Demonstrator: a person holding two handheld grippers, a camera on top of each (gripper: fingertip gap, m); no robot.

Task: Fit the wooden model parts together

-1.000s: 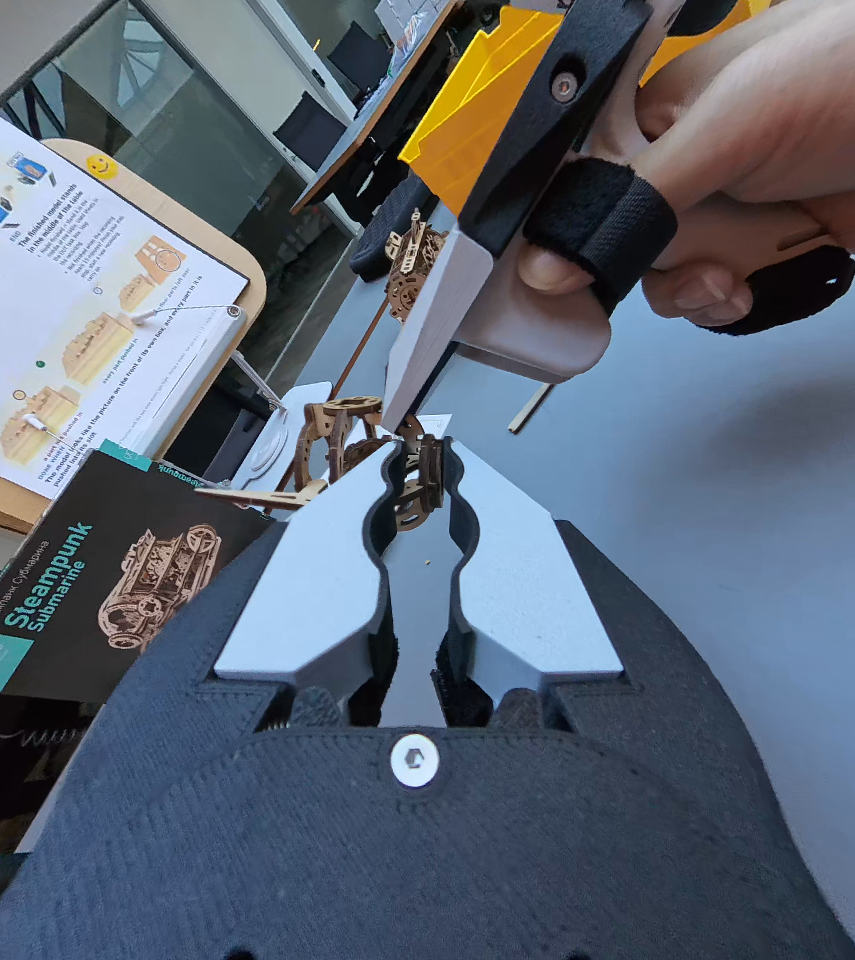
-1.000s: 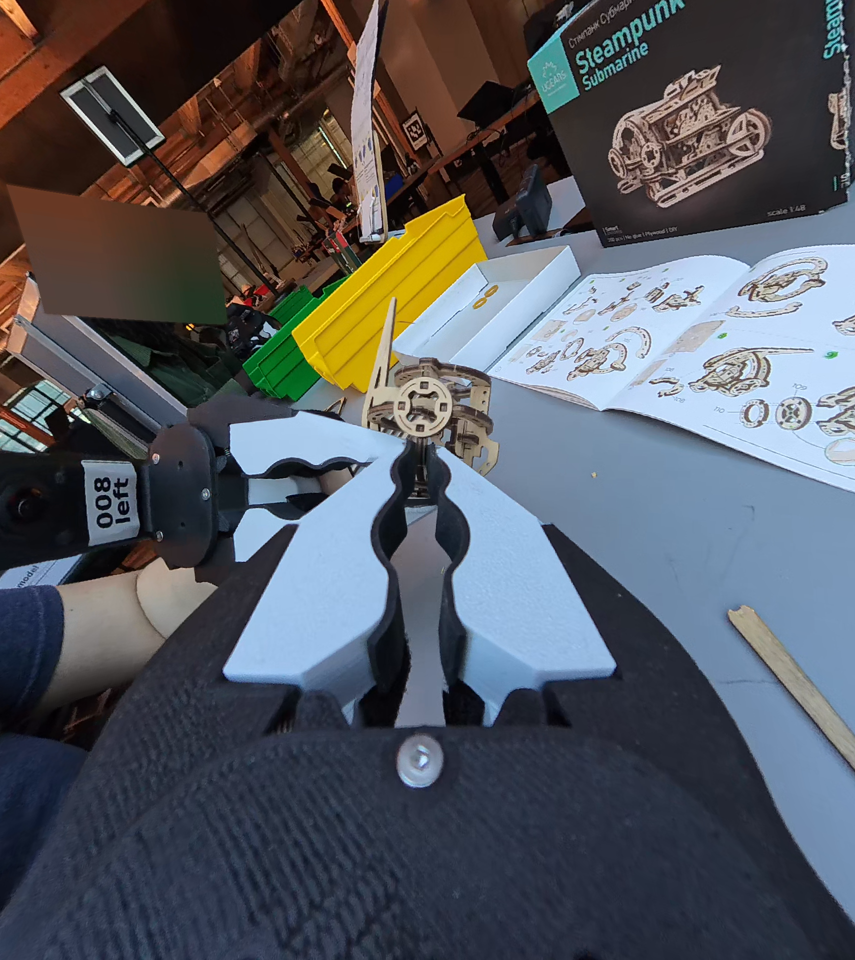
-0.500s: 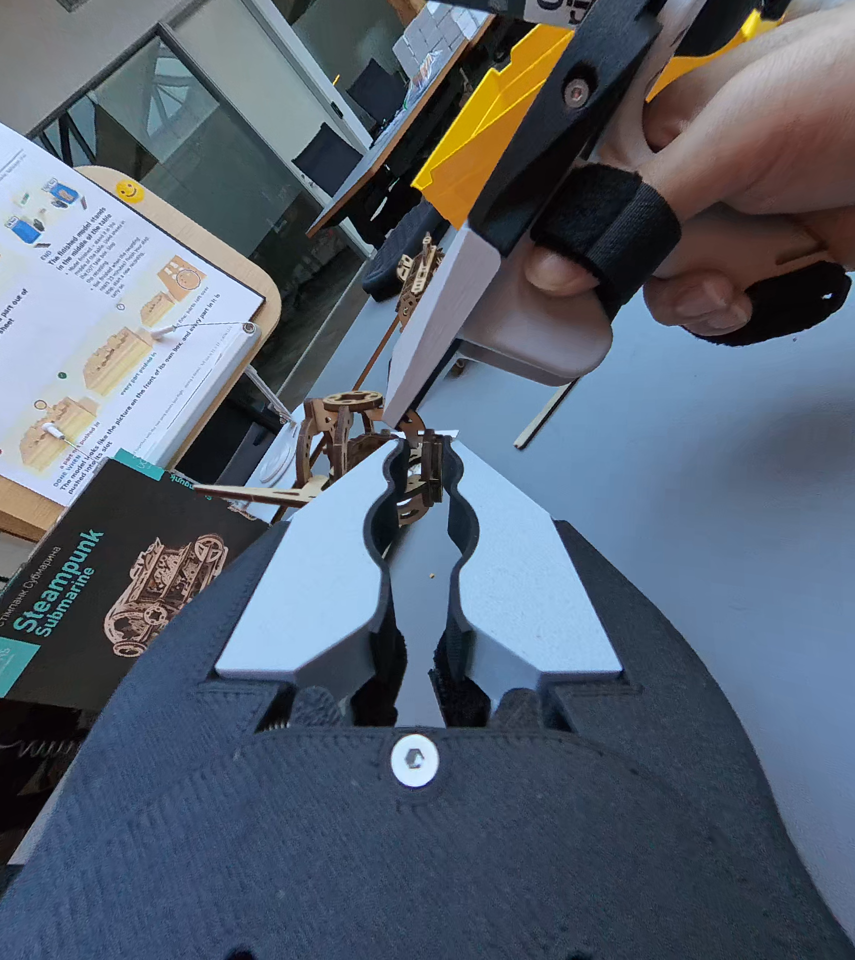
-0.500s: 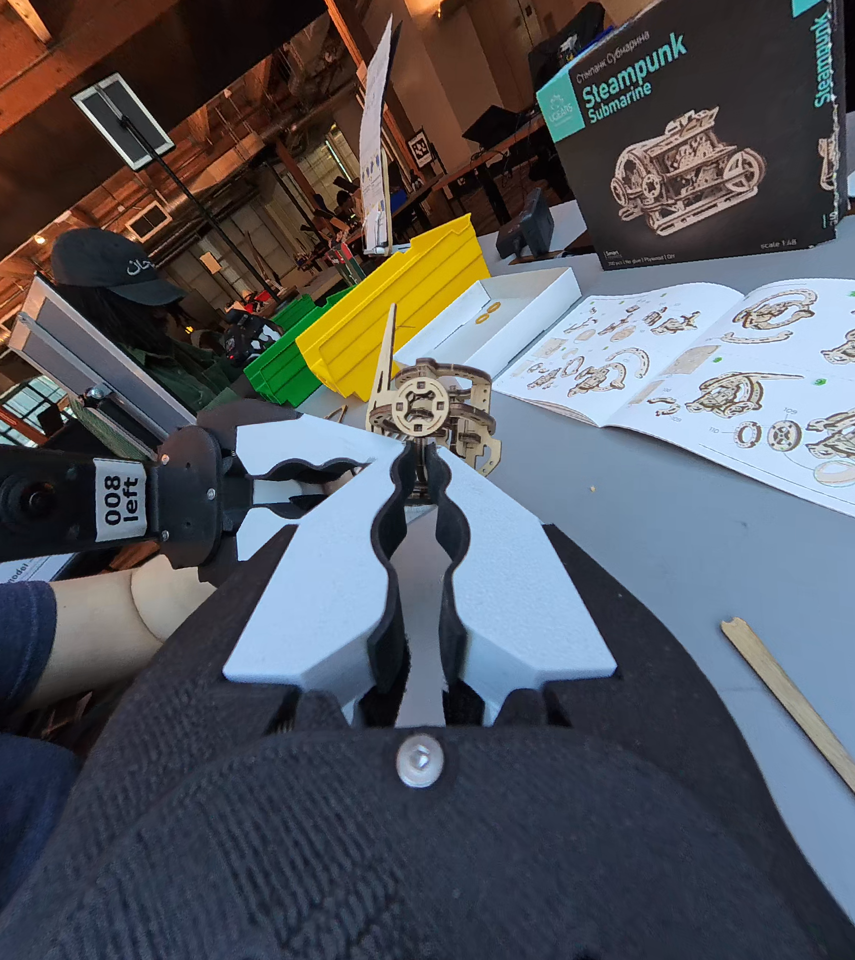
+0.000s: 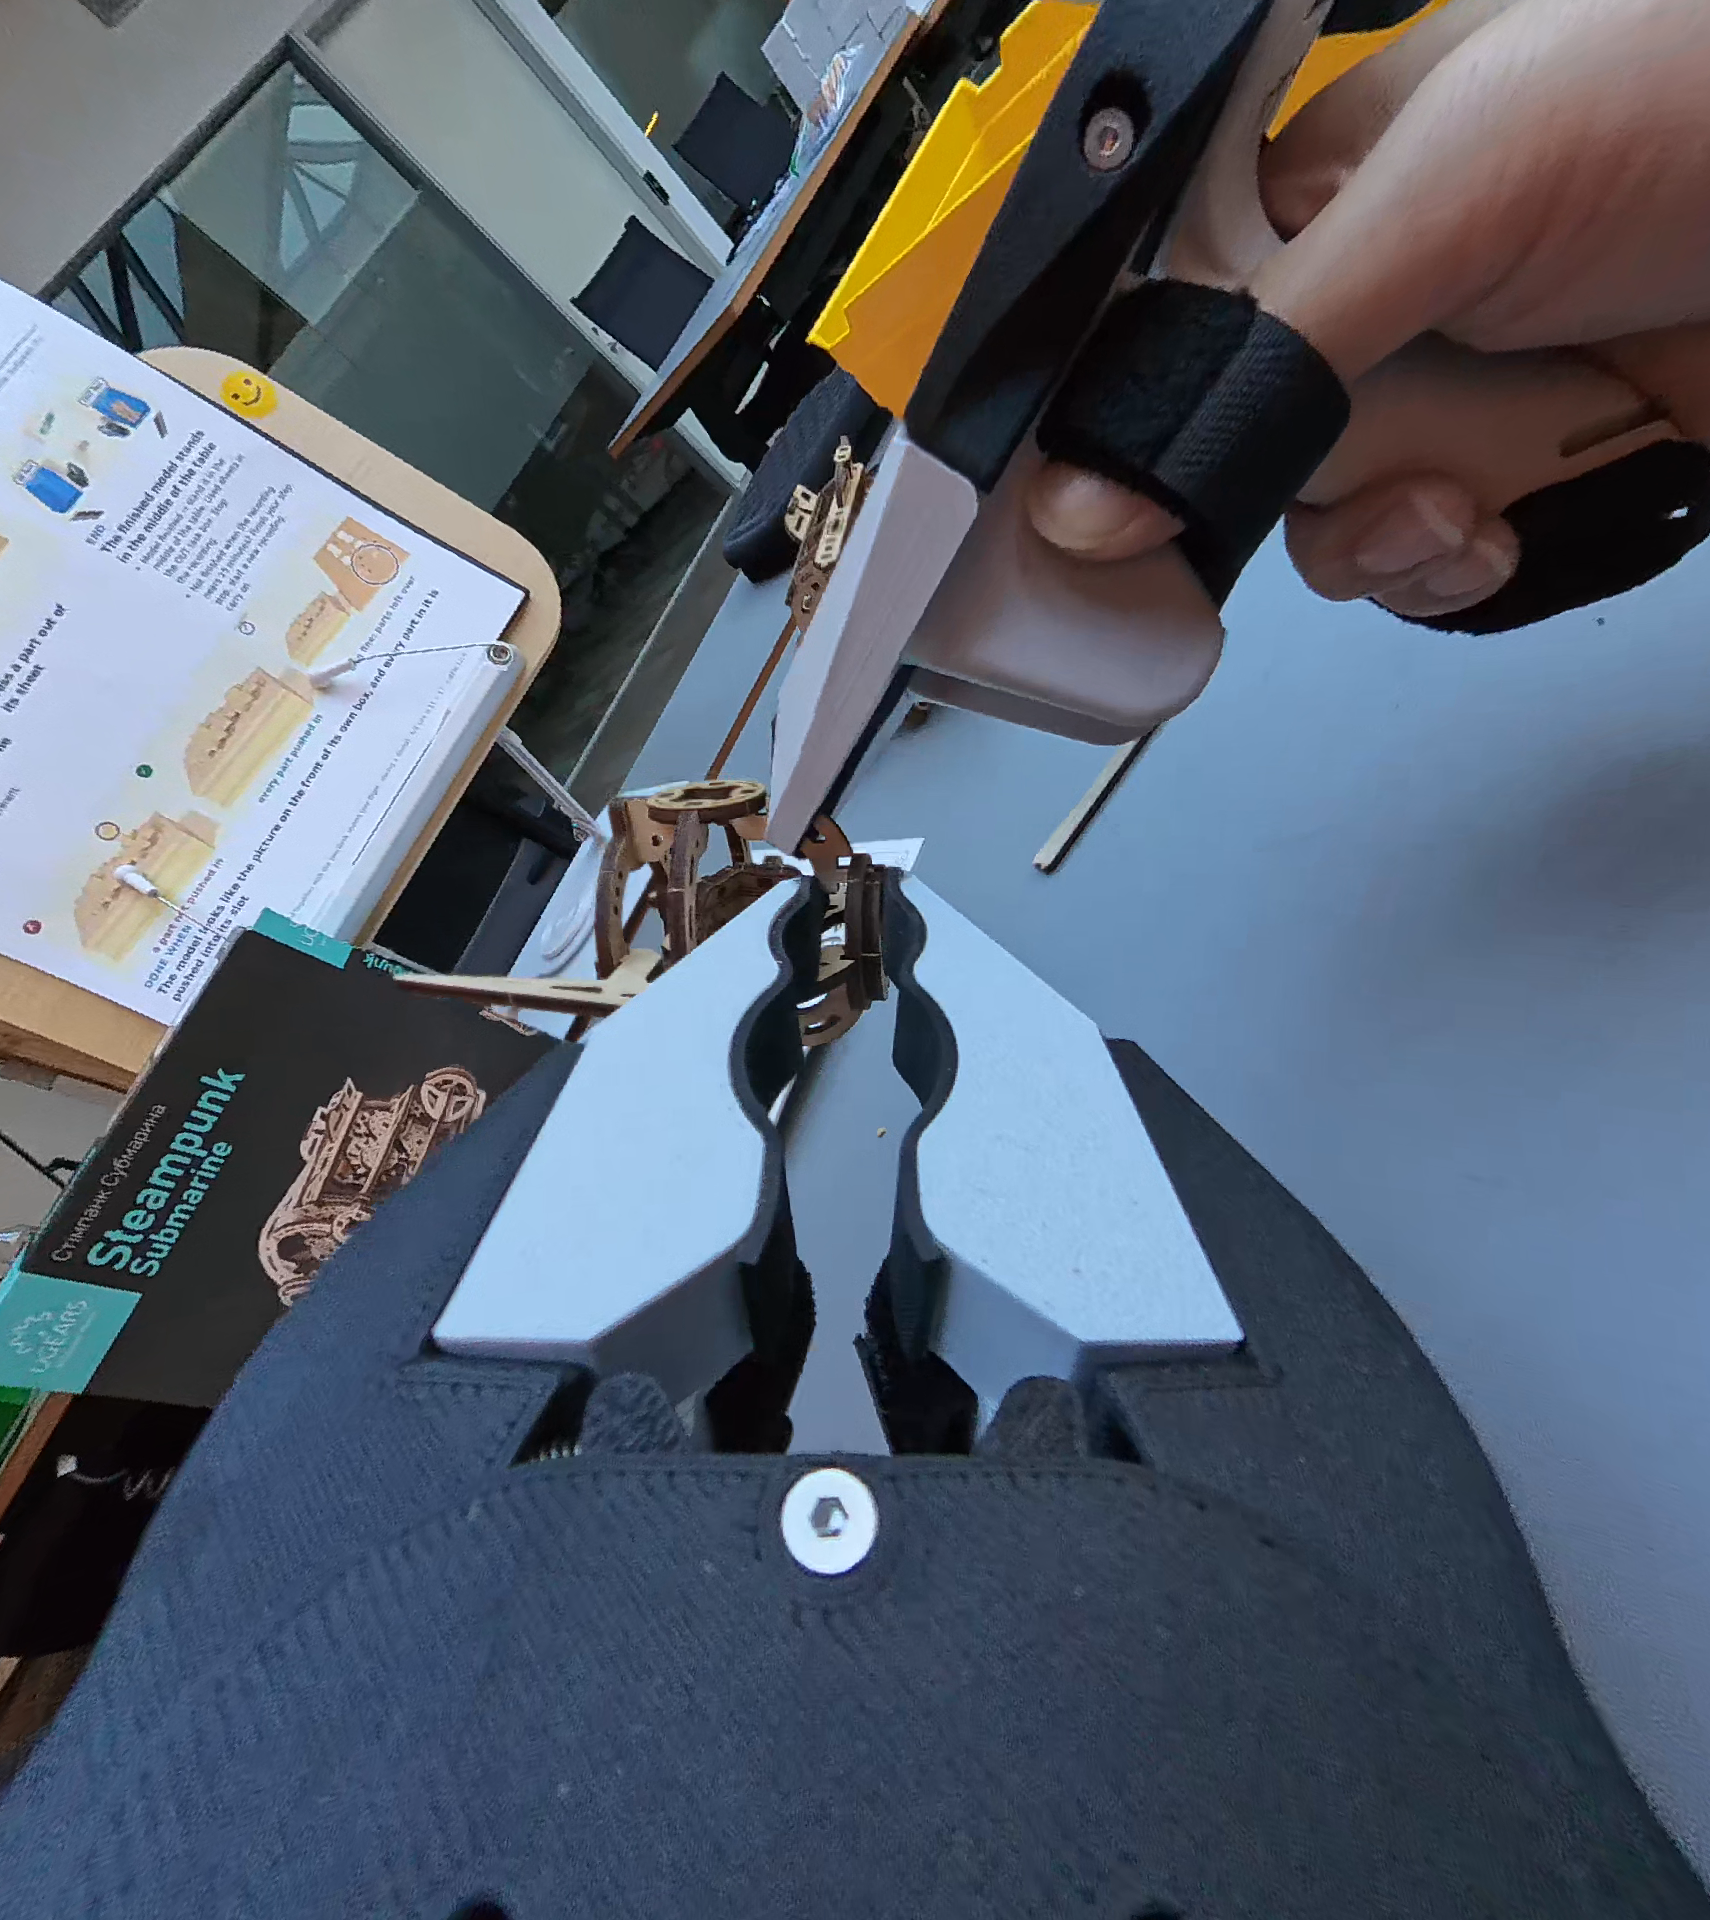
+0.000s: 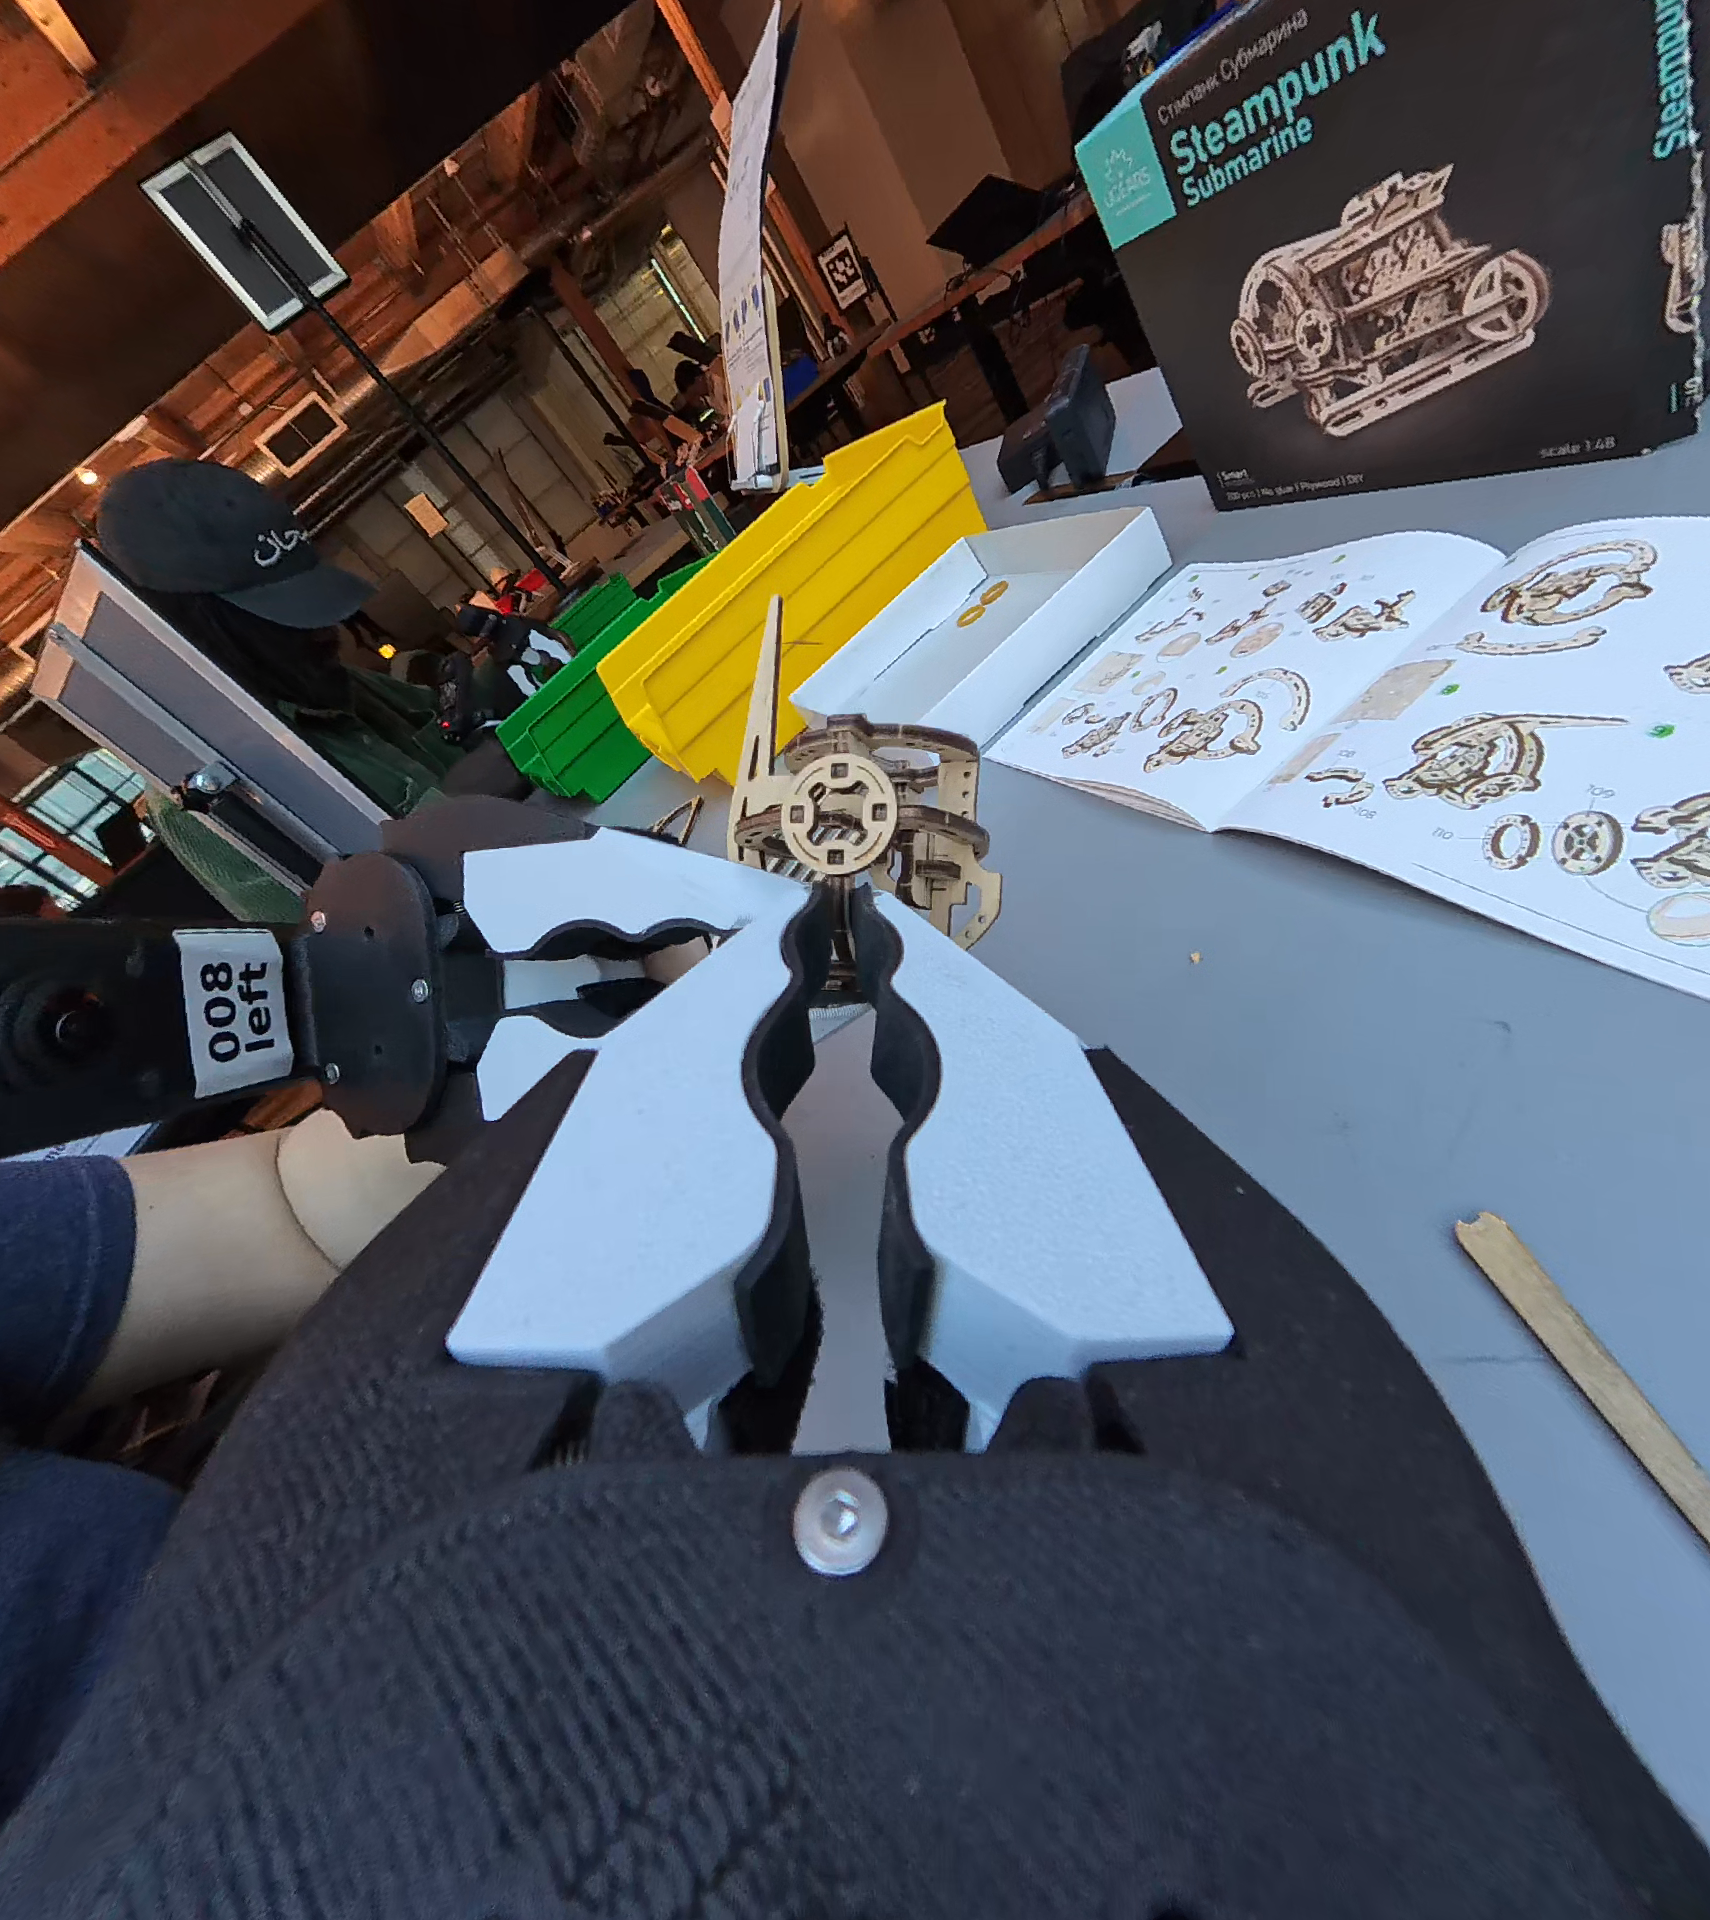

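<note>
A small wooden model (image 6: 835, 821) has a round disc with a cross cut-out, curved ribs and a long pointed fin. It is held just above the grey table (image 6: 1350, 1122). My right gripper (image 6: 835, 909) is shut on the part just under the disc. My left gripper (image 5: 843, 899) is shut on a layered curved wooden piece (image 5: 856, 951) of the same model (image 5: 685, 873). In the left wrist view, the right gripper (image 5: 799, 831) comes down from the upper right onto the model. In the right wrist view, the left gripper (image 6: 716, 930) reaches in from the left, its tips partly hidden.
A black kit box (image 6: 1402, 260) and an open instruction booklet (image 6: 1453, 727) lie behind the model, with a white tray (image 6: 986, 623), yellow bin (image 6: 809, 613) and green bin (image 6: 570, 717). A wooden stick (image 6: 1640, 1434) lies on the right. An instruction sheet on a board (image 5: 155, 623) stands left. Both grippers' tips are close together, under 4 cm apart. Left tips and right tips are each some 15 centimeters from the wooden stick (image 6: 1640, 1434). It turns up in the left wrist view (image 5: 1112, 770) as well.
Both grippers stay shut on the model. The pair has swung and tilted a little together, so the background shifts in both views. The hold itself looks the same.
</note>
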